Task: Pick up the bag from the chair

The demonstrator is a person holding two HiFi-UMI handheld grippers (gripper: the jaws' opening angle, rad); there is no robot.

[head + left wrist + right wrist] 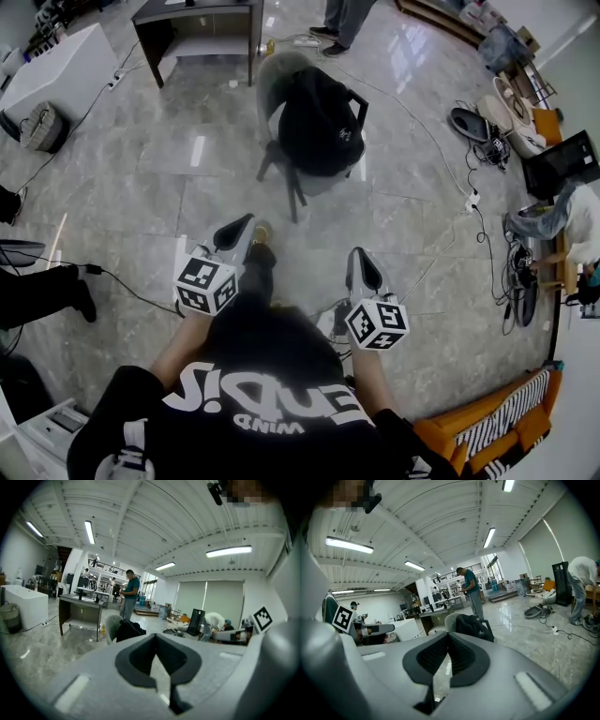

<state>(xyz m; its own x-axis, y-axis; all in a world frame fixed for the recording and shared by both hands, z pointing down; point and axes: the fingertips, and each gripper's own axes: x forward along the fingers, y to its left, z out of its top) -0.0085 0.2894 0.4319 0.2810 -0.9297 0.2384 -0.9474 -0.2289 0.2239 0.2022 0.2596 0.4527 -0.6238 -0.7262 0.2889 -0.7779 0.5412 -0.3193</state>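
With my left gripper (246,223) and right gripper (362,255) both closed and empty, the black backpack (321,127) on the chair (281,67) looks soft, saggy and probably best gripped at its top.

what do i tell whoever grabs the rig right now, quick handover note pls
Left gripper: jaws together, nothing between them, held low in front of the body.
Right gripper: the same, jaws together and empty.
Bag: black backpack sitting on the seat of the grey chair, leaning against its backrest, out ahead on the tiled floor and well short of both grippers.
Done: nothing yet; the bag is untouched.
Left: walk up to the chair, open a gripper, probably take the bag by its top or a strap, and lift it clear of the seat.
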